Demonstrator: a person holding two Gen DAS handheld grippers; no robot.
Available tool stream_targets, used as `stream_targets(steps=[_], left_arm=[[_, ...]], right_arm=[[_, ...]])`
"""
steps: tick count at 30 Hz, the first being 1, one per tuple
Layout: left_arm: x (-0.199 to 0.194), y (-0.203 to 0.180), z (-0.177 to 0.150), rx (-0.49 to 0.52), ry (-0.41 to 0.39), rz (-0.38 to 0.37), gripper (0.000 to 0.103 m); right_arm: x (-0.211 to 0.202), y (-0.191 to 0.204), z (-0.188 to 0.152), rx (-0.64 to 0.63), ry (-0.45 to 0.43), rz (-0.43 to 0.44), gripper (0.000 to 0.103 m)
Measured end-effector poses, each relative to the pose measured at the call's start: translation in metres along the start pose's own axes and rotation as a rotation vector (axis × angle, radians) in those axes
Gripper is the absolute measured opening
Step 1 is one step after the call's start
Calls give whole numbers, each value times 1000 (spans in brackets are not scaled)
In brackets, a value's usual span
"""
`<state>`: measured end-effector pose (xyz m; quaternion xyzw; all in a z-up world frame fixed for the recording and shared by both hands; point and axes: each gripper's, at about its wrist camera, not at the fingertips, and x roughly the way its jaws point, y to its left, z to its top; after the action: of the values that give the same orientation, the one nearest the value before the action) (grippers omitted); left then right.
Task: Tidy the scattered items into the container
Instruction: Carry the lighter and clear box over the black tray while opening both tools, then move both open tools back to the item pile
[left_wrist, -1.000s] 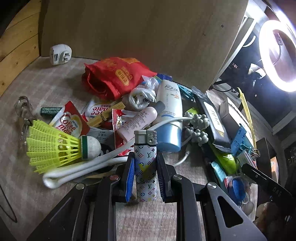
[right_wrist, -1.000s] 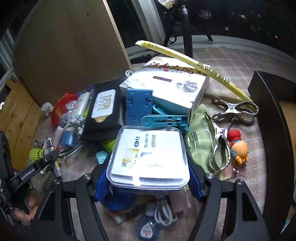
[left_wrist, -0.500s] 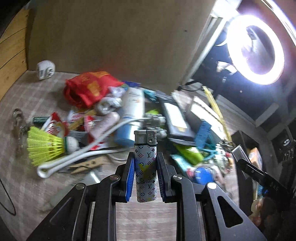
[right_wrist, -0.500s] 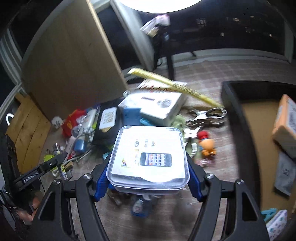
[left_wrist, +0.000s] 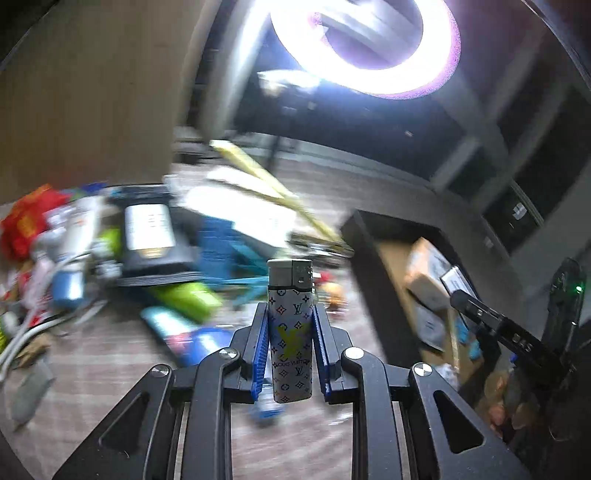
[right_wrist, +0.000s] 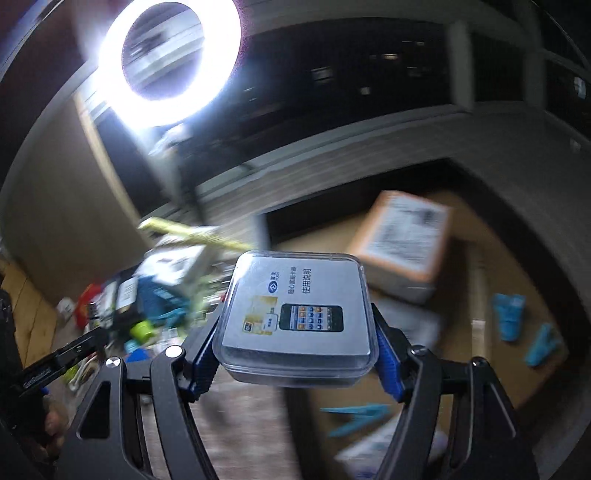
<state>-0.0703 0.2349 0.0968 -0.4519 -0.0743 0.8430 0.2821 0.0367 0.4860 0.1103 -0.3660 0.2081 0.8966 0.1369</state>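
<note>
My left gripper (left_wrist: 290, 354) is pinching the lighter (left_wrist: 290, 328) upright; my right gripper (right_wrist: 295, 354) is clamping the clear plastic case (right_wrist: 295, 314) near its edge, so swinging could be working it loose short of the container (right_wrist: 509, 280).

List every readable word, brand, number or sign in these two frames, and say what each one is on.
"LOUIS VUITTON" and "LV" monograms: lighter held in the left tongs.
"使用说明": label of the clear plastic case in the right tongs; smaller print beside it is too small.
"DAS": black bar at right, partly legible.
Label on the orange-edged box in the container: blurred.
Pile items: blurred.
</note>
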Motion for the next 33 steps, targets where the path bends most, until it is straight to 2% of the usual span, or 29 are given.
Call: stream_targets(steps=[6,10,14,20,21,22,23,24,27,33], left_arm=[[25,-74,5,128,41,-106,21],[40,-120,4,205,66,-164,21],[52,-163,-3,275,85,-203,21],[54,-202,-14,353,97,-257,22],[55,-207,-16,362,109,-261,23],[56,-209,-16,366,116,-252,32],[56,-209,-17,365,117,-248,47],[55,-208,-17,361,114,-251,54],[50,-197,-15,349,100,-234,54],[41,-161,-7,288,80,-189,54]], right_arm=[[-23,-75,-2,110,-36,-149,69],[-35,-112,-7,174,-49,-210,69],[-41,-131,-12,215,-57,-248,69],[-43,-137,-14,229,-64,-261,69],[-42,-136,-14,233,-58,-258,70],[-41,-135,-13,238,-48,-270,73],[-40,-133,-11,239,-40,-290,75],[-40,-131,-10,234,-36,-312,76],[-41,-123,-6,208,-47,-320,76],[-36,-100,0,159,-50,-239,76]])
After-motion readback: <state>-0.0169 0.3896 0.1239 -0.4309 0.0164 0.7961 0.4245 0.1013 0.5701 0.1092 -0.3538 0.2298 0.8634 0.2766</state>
